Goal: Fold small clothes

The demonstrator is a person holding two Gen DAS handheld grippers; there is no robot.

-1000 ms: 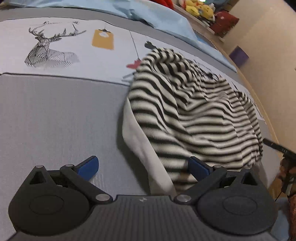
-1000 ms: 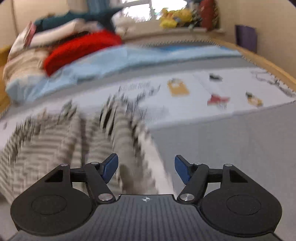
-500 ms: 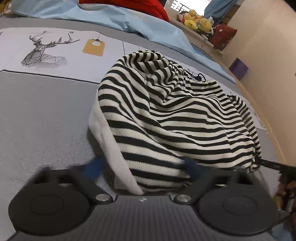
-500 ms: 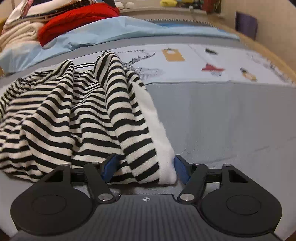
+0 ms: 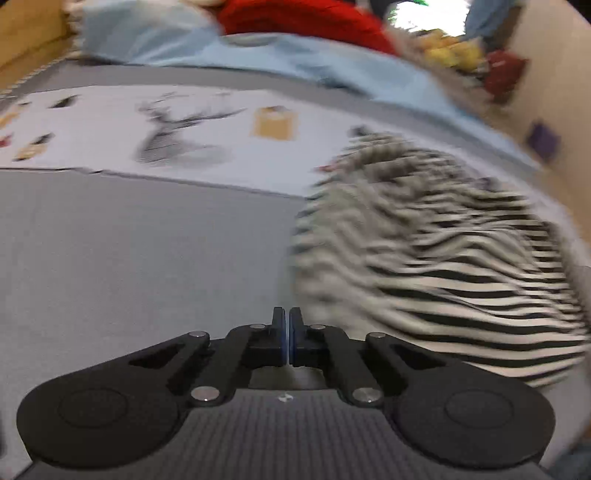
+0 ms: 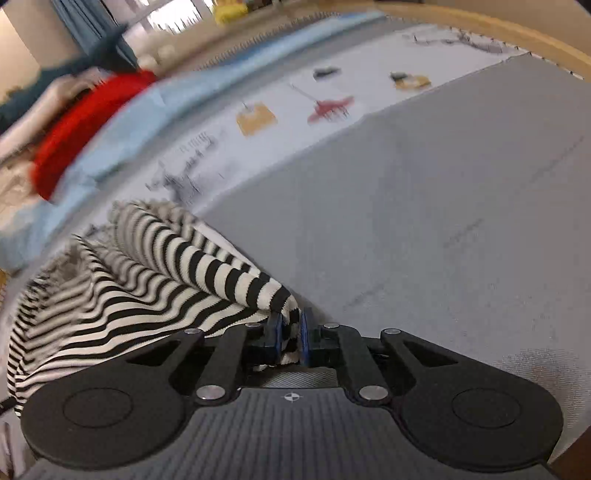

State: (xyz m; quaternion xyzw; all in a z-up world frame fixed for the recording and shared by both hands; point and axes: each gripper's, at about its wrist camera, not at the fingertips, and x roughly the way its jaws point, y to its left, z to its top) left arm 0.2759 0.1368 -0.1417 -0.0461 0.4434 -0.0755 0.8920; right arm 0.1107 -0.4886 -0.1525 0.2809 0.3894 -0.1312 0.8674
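A black-and-white striped garment (image 5: 443,258) lies bunched on the grey bed cover, blurred, to the right of my left gripper (image 5: 287,325). The left gripper's blue pads are pressed together with nothing visible between them; the cloth lies just beside it. In the right wrist view the same striped garment (image 6: 147,280) spreads to the left. My right gripper (image 6: 290,330) is shut on a folded edge of it, with striped cloth pinched between the blue pads.
The grey bed cover (image 6: 424,221) has a white printed panel (image 5: 166,140) with a deer and tags. A light blue sheet (image 5: 332,70) and a red cloth (image 6: 85,122) lie at the far side. A wooden bed edge (image 6: 517,33) runs along the right.
Both grippers were open around the garment's near edge and have closed. The right one now pinches the cloth; the left has swung left, off the cloth. Both views have tilted and blurred.
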